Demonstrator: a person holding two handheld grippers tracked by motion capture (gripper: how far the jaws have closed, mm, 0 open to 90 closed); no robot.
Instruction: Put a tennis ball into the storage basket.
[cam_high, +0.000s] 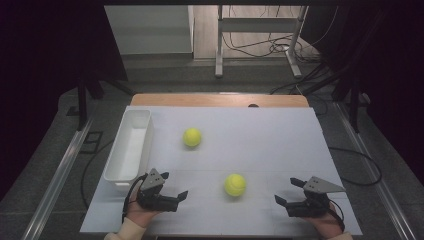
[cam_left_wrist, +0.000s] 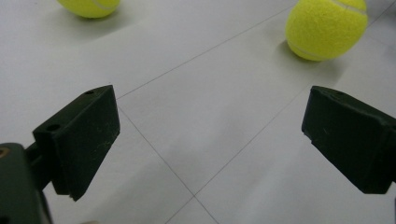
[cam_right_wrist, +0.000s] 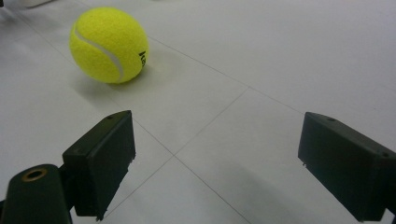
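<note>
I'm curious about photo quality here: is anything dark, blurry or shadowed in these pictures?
High view: the room is black around the lit white table. Left gripper view: the near tennis ball casts a soft shadow. Right gripper view: the same ball is sharp, the jaws slightly blurred.

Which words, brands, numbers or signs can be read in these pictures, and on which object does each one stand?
Near tennis ball: a small black print beside its white seam in the right gripper view, cut off by the ball's curve and too blurred to read.
Far tennis ball: no print can be made out.
White bin, left gripper and right gripper: no text visible.
</note>
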